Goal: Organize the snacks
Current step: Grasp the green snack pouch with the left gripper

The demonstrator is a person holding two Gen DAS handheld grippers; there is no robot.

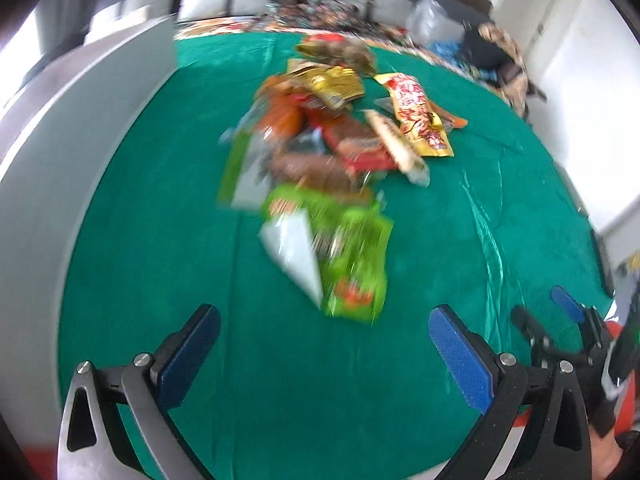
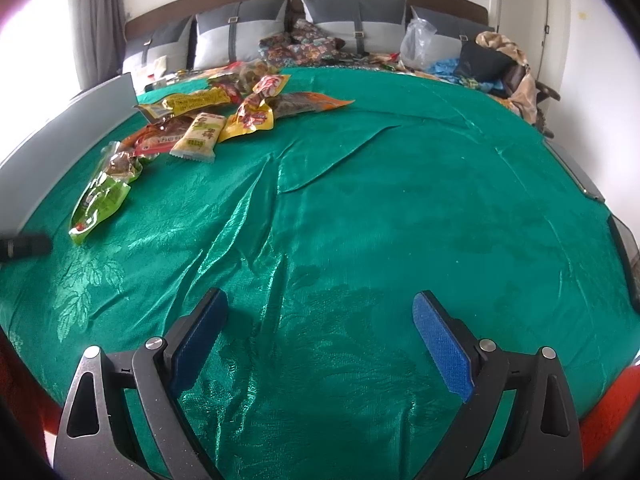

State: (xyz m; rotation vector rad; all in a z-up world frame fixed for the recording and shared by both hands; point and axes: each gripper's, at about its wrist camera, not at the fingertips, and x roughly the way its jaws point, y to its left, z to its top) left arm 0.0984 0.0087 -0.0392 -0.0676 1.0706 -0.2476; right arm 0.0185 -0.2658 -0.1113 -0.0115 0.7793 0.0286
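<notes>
A pile of snack packets (image 1: 328, 128) lies on a green cloth (image 1: 160, 240), blurred in the left wrist view. Nearest me is a green packet (image 1: 356, 264), with a yellow-and-red packet (image 1: 420, 116) farther right. My left gripper (image 1: 324, 344) is open and empty, just short of the green packet. My right gripper (image 2: 320, 332) is open and empty over bare green cloth (image 2: 400, 200); it also shows in the left wrist view (image 1: 548, 312). In the right wrist view the pile (image 2: 200, 120) lies far left, with the green packet (image 2: 100, 200) nearest.
A grey board (image 1: 80, 140) stands along the cloth's left edge and shows in the right wrist view (image 2: 60, 132) too. Grey pillows (image 2: 280, 28), a patterned blanket (image 2: 304, 44), a clear plastic bag (image 2: 416, 40) and dark clothes (image 2: 484, 60) lie at the back.
</notes>
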